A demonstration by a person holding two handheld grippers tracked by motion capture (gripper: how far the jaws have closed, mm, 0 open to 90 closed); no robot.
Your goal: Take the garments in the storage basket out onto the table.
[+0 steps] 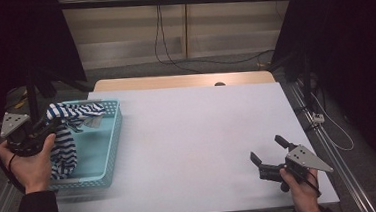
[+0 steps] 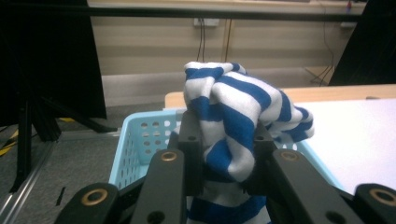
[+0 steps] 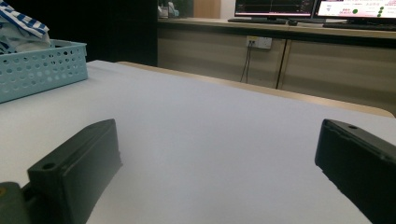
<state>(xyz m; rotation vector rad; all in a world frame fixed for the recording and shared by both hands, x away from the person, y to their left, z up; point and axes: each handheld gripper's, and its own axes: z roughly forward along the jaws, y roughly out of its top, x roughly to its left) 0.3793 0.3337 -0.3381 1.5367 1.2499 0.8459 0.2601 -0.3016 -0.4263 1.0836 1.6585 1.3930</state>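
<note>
Your left gripper (image 1: 52,126) is clamped on a blue-and-white striped cloth (image 1: 65,132), holding a bunched fold of it above the light-blue perforated basket (image 1: 112,141) at the left edge of the table. In the left gripper view the two black jaws pinch the striped cloth (image 2: 233,126) between them, the fabric bulging up over the tips, with the basket (image 2: 140,140) just beyond. The rest of the garment hangs down into the basket; whether its tail rests on the floor of the basket cannot be told.

The step in hand looks like taking the cloth out of the basket, a judgement from how the fabric is raised over the rim. Your next move would call for more height, so the hanging part clears the basket wall before you carry it right toward the open table top; a low drag could tip or slide the basket.

Your right gripper (image 1: 270,153) waits near the table's right front corner, jaws spread wide with nothing between them, pointing left toward the basket (image 3: 42,65).

The white table (image 1: 197,130) is bare across its middle, with a strip of wooden edge at the far side. Beyond it stand pale cabinet fronts with trailing black cables, dark curtains left and right, and lit monitors (image 3: 317,7) on a counter.
</note>
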